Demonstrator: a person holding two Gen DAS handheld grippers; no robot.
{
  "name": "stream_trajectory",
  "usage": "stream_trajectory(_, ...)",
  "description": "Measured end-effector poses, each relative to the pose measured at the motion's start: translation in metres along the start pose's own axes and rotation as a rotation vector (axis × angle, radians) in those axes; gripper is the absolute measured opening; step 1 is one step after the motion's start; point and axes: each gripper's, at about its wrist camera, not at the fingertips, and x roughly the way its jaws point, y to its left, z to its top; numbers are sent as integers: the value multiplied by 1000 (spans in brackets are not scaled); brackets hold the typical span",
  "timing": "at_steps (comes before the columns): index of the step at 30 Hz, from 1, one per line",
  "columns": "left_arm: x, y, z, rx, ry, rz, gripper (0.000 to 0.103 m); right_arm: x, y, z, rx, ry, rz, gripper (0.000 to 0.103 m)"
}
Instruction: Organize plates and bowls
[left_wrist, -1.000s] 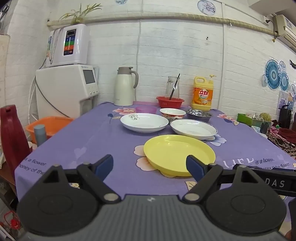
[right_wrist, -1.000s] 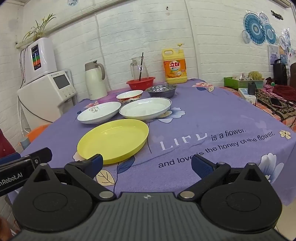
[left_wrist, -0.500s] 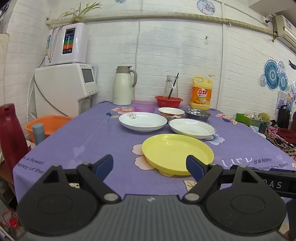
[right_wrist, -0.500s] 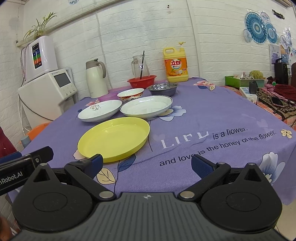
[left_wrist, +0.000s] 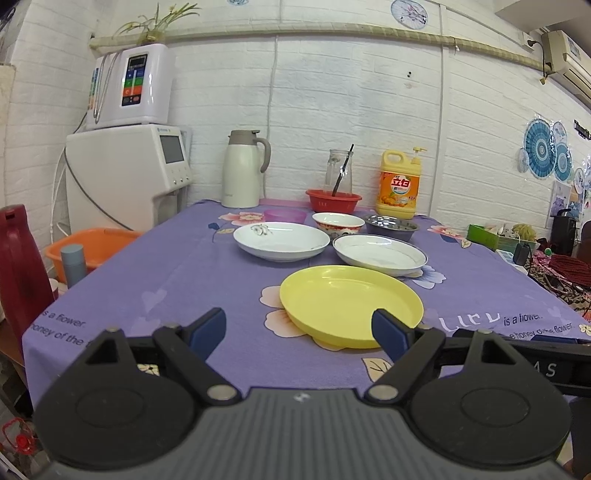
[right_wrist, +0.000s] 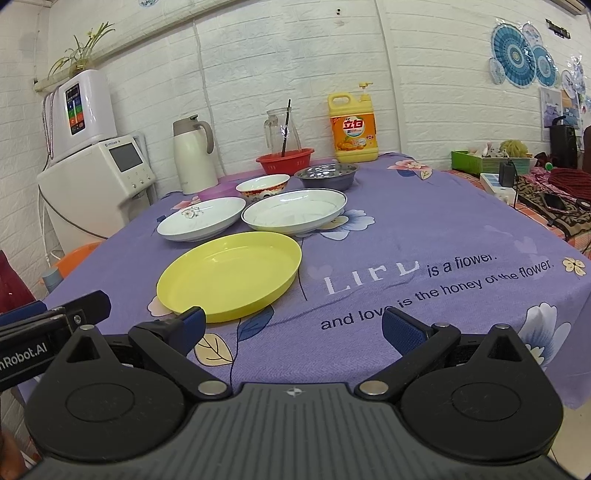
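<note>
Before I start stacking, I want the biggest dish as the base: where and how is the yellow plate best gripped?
Probably by its near rim. The yellow plate lies flat and upright on the purple tablecloth, apart from the two white plates behind it, and its raised edge faces both grippers. Come in low from the near side with one finger over the rim and one under it. The left gripper stands open closest in front of it.

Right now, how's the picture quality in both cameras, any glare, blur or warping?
Left wrist view: sharp, evenly lit, fisheye bends the wall pipe. Right wrist view: also sharp, soft glare on the white plate, tablecloth lettering curves.
</note>
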Motion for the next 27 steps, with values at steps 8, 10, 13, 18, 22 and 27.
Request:
stream_trajectory(8, 0, 4, -1, -3, -2, -23, 85, 1, 1, 2, -5, 3, 2, 103)
stream_trajectory(10, 0, 5, -1, -10, -1, -32, 85, 0, 2, 2, -6, 4, 2, 103)
stream_trajectory(13, 0, 4, -1, -9, -5, -32, 85, 1, 3, 2, -8, 4, 3, 103)
stream_trajectory(18, -2, 1, -2, 5, -20, -2, 85, 1, 3, 2, -10, 3, 3, 103)
stream_trajectory(22, -1, 2, -2, 2, -16, 7, 85, 0, 2, 2, -8, 4, 5, 103)
stream_trajectory(27, 0, 3, -2, 1, -11, 15, 85, 1, 2, 2, -8, 7, 6, 103)
